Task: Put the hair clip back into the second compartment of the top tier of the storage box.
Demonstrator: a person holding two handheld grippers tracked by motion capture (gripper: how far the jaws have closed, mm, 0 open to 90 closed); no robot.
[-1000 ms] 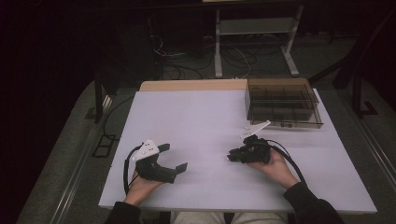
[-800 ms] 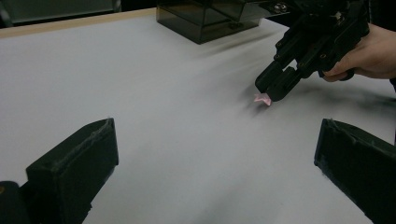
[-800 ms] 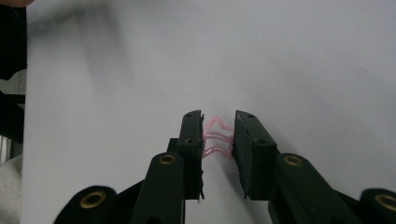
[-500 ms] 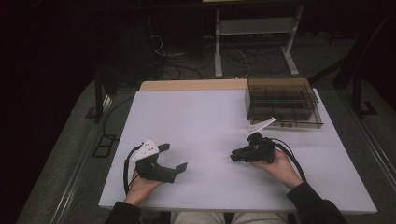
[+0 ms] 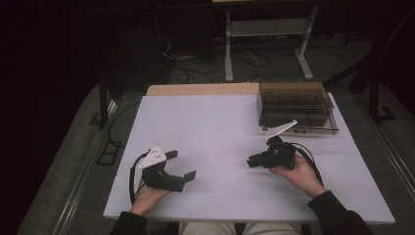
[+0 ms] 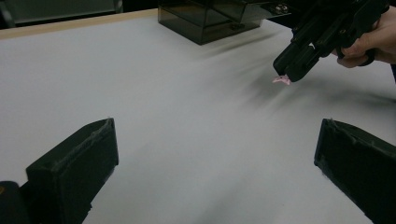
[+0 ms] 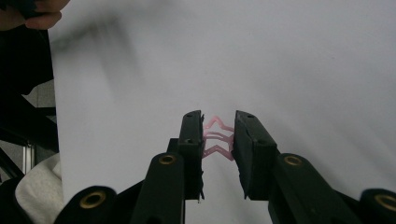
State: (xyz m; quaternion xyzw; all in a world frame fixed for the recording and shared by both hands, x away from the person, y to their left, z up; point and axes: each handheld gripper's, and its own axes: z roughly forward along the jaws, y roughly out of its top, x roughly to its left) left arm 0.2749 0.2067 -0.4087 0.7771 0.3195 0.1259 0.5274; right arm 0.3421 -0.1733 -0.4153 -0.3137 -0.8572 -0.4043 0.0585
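Pink clip (image 7: 217,136): I see it clamped in my right gripper (image 7: 218,140), above the white table (image 5: 215,127), near the dark box (image 5: 296,106).
Left gripper (image 6: 215,154): jaws apart, well left of box.

The left gripper (image 5: 183,165) sits low over the near left of the counter (image 5: 215,127), its fingers (image 6: 74,168) spread wide apart, held by the left hand (image 5: 147,196). The right gripper (image 5: 250,162), gripped by the right hand (image 5: 293,171), points leftward, its fingers (image 7: 194,140) drawn close, clamping a pink star-shaped clip (image 7: 218,137).
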